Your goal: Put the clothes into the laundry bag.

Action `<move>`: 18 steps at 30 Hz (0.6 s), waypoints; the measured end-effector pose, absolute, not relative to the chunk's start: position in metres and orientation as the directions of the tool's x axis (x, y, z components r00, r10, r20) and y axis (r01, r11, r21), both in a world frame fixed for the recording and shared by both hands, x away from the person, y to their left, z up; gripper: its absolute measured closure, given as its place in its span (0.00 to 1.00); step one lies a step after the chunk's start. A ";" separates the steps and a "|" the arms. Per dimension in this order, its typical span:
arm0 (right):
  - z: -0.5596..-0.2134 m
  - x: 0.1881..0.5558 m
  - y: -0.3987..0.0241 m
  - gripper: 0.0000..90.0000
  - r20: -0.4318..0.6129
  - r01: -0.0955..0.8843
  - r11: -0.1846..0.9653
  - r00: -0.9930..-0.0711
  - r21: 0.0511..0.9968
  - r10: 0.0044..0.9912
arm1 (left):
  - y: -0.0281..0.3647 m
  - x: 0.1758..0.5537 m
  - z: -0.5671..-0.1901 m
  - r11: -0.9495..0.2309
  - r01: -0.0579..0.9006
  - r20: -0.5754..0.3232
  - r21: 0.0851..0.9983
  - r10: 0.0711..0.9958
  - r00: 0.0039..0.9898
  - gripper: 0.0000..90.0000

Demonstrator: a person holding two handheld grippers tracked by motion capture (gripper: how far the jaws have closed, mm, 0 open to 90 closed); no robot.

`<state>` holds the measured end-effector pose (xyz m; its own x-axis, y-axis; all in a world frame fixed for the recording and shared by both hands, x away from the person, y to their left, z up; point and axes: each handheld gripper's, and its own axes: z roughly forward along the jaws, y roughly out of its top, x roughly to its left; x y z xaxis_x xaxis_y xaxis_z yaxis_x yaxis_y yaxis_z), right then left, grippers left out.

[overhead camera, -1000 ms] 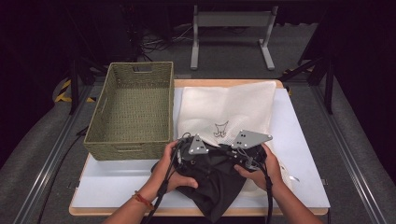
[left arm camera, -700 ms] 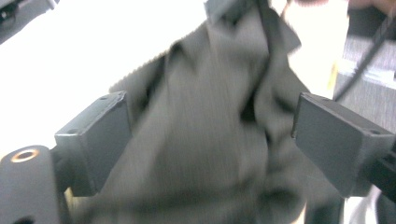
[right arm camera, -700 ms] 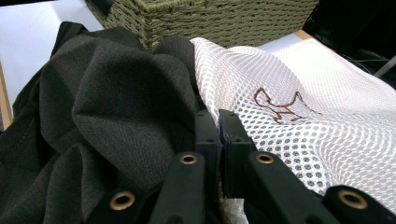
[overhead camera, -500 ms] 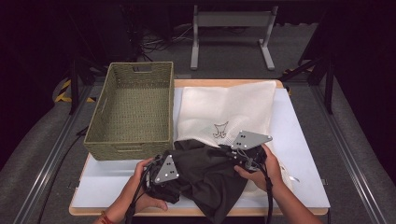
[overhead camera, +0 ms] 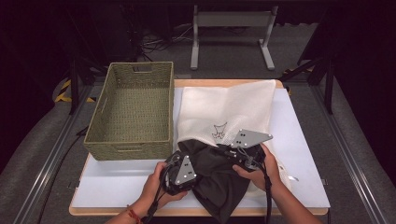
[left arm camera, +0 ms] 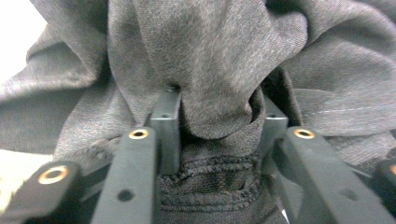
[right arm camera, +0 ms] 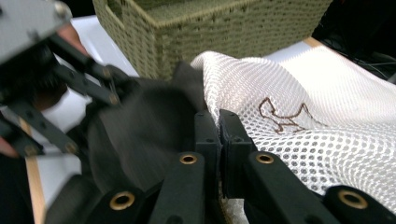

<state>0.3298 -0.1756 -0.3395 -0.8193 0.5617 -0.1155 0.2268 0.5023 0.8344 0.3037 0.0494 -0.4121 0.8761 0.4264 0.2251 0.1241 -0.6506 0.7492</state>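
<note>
The left gripper [overhead camera: 180,171] has just been closing on a fold of the dark garment [overhead camera: 219,179] at the worktop's near edge. The right gripper [right arm camera: 218,122] pinches the mesh bag's [overhead camera: 229,109] rim shut. Grip deep, then feed inward.

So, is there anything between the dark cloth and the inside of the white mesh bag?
Nothing visible blocks it. The dark cloth already reaches into the mouth of the mesh bag, whose edge the right gripper pinches. The left gripper has been closing its jaws around a fold of the cloth.
</note>
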 end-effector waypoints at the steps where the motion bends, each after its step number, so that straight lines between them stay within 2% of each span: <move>1: -0.338 0.330 -0.175 0.97 -0.112 0.225 0.495 -0.820 0.840 0.562 | 0.043 0.305 -0.411 -0.649 0.125 0.229 0.750 0.433 0.872 0.72; 8: -0.330 0.325 -0.174 0.97 -0.067 0.217 0.455 -0.845 0.864 0.530 | 0.021 0.326 -0.410 -0.585 0.169 0.207 0.793 0.521 0.828 0.76; 10: -0.330 0.324 -0.173 0.97 -0.071 0.218 0.465 -0.846 0.858 0.529 | 0.018 0.333 -0.409 -0.576 0.156 0.233 0.802 0.542 0.807 0.77; 12: -0.332 0.324 -0.173 0.97 -0.071 0.223 0.472 -0.846 0.853 0.529 | 0.017 0.340 -0.409 -0.545 0.180 0.198 0.819 0.562 0.803 0.77; 14: -0.334 0.324 -0.174 0.97 -0.067 0.232 0.481 -0.847 0.846 0.528 | 0.017 0.344 -0.407 -0.528 0.175 0.206 0.831 0.585 0.785 0.77; 17: -0.337 0.325 -0.176 0.97 -0.068 0.244 0.492 -0.843 0.836 0.533 | 0.025 0.354 -0.402 -0.440 0.230 0.102 0.868 0.612 0.785 0.77; 18: -0.338 0.325 -0.177 0.97 -0.072 0.242 0.496 -0.843 0.834 0.534 | 0.024 0.356 -0.400 -0.448 0.219 0.121 0.867 0.615 0.779 0.78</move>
<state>0.3251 -0.1768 -0.3385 -0.8426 0.5336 -0.0724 0.2424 0.4959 0.8338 0.3557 0.0245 -0.4005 0.7793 0.6149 0.1207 0.2194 -0.4482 0.8666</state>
